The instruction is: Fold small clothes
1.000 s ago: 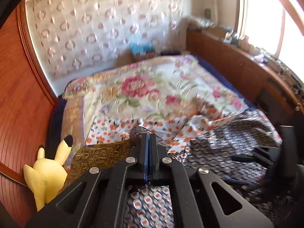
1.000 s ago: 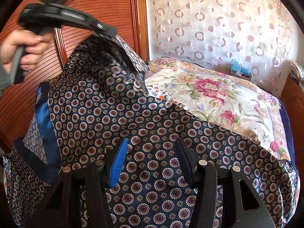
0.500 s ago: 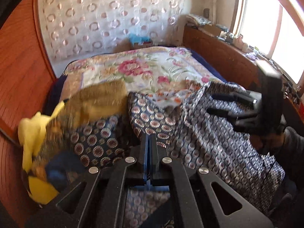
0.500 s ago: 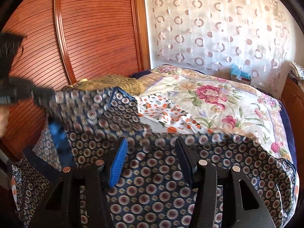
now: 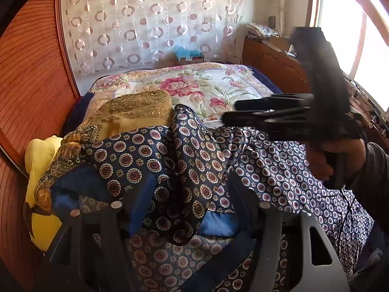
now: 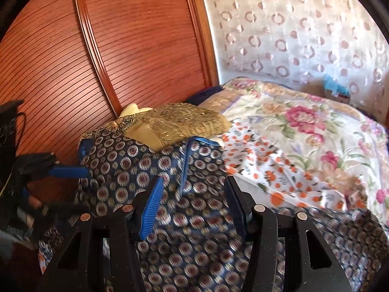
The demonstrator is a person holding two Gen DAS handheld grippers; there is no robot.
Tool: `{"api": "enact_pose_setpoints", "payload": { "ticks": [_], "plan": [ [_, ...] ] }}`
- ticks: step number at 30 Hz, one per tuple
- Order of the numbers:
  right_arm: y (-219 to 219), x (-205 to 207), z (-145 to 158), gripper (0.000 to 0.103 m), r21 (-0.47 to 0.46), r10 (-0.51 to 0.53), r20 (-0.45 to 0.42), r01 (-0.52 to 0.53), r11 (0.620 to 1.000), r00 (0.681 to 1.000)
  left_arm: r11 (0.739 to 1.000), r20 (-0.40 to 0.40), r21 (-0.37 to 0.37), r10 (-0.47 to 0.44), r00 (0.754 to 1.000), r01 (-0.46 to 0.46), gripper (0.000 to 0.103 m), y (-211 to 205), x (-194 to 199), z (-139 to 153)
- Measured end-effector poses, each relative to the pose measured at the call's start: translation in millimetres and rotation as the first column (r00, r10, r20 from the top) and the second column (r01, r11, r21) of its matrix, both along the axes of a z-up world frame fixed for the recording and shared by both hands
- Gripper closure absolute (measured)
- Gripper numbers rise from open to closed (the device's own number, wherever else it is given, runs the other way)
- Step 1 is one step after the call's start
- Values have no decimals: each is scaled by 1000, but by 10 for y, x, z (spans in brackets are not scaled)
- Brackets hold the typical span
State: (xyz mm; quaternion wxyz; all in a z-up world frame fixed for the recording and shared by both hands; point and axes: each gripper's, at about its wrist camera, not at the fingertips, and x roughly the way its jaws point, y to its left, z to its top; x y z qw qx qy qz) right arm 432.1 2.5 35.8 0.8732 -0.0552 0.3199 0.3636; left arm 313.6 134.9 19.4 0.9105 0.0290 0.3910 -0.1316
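**A:** We had just been opening the left gripper (image 5: 189,209), and its jaws stood apart with a raised fold of the navy medallion-print scarf (image 5: 194,160) slumped between them, no longer pinched. We judged the corner had been carried over to make a fold, then let go.

**B:** Our right gripper (image 6: 192,202) hung half open above the same scarf, gripping nothing, probably ready to take the next edge. The scarf lay across the near end of the floral bedspread (image 6: 304,126), with the gold paisley cloth (image 5: 136,112) beyond it on the left and the orange-dotted cloth (image 6: 262,160) just to its right.
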Motion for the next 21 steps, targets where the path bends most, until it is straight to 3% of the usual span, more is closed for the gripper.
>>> {"api": "enact_pose_setpoints", "payload": {
  "ticks": [5, 8, 10, 12, 21],
  "plan": [
    [169, 342, -103, 51, 19, 53, -113, -51, 999, 992, 1000, -15, -21, 1, 1000, -2, 39, 35, -70, -85],
    [231, 510, -141, 62, 33, 66, -167, -61, 998, 984, 1000, -22, -4, 10, 1000, -10, 39, 40, -102, -162],
    [260, 593, -141, 86, 47, 73, -188, -65, 997, 979, 1000, -27, -3, 19, 999, -19, 39, 62, -115, -185],
    [250, 567, -113, 98, 65, 96, -195, -85, 994, 976, 999, -30, -31, 33, 999, -34, 39, 122, -164, -182],
    [-229, -346, 227, 101, 122, 128, -79, -118, 985, 989, 991, 42, -73, 113, 993, -110, 39, 312, -536, -6]
  ]
}}
